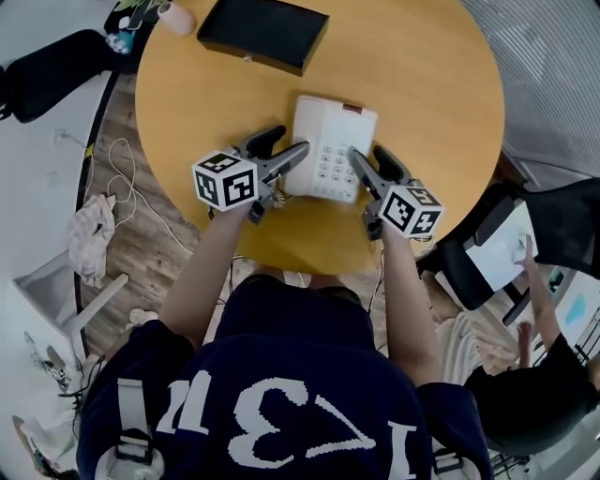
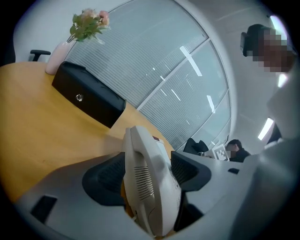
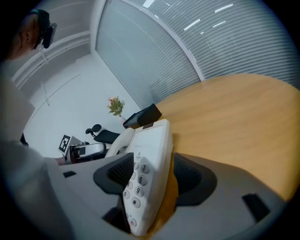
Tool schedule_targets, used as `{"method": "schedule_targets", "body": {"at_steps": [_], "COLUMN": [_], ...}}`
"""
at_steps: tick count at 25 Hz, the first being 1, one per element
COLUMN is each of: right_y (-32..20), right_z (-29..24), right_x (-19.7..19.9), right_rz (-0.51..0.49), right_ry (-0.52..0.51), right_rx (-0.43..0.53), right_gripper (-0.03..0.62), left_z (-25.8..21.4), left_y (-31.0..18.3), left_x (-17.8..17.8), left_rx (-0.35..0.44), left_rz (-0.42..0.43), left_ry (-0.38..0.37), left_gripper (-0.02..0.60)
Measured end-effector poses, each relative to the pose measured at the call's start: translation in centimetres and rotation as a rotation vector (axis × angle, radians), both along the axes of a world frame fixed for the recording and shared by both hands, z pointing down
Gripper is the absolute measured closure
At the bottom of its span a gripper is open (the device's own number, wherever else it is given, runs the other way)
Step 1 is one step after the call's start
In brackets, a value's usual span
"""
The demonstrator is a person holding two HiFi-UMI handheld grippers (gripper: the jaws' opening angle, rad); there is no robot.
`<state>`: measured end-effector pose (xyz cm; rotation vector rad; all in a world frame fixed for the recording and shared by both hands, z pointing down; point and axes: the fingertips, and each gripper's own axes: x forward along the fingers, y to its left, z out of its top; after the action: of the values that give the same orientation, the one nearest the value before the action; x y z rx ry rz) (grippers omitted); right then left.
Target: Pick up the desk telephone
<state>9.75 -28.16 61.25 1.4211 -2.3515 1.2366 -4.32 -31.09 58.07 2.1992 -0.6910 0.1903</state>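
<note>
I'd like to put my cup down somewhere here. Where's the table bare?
Bare: the broad right side of the table, between telephone and rim, and the left patch in front of the vase. Crowded: the far edge by the black box, and the near edge where the left gripper and right gripper flank the telephone.

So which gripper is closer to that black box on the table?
Left. The left gripper sits at the telephone's handset edge, on the side toward the black box; the right gripper is at the keypad edge, farther from the box.
</note>
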Motion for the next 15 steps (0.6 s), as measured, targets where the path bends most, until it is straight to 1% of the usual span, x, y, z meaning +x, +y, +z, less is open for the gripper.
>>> {"method": "schedule_targets", "body": {"at_steps": [4, 8, 11, 13, 15], "right_y": [0.1, -0.2, -0.1, 0.0, 0.0], "right_z": [0.9, 1.4, 1.5, 1.5, 1.5], "right_x": [-0.7, -1.1, -1.5, -1.8, -1.9], "right_rz": [-0.025, -0.043, -0.064, -0.074, -0.069], "right_ry": [-0.024, -0.034, -0.068, -0.104, -0.124], "right_rx": [-0.043, -0.063, -0.078, -0.09, -0.097], "right_gripper": [0.342, 0.338, 0.338, 0.338, 0.338], "left_z": [1.3, 2.5, 2.4, 2.3, 2.4], "left_y": [0.4, 0.3, 0.6, 0.9, 0.9], "left_x": [0.5, 0.3, 0.8, 1.1, 1.2], "left_rx": [-0.074, -0.187, -0.269, -0.296, -0.301], "left_rz": [0.047, 0.072, 0.105, 0.128, 0.141], "left_ry": [-0.004, 0.05, 0.078, 0.085, 0.08], "left_gripper": [0.279, 0.272, 0.27, 0.27, 0.27]}}
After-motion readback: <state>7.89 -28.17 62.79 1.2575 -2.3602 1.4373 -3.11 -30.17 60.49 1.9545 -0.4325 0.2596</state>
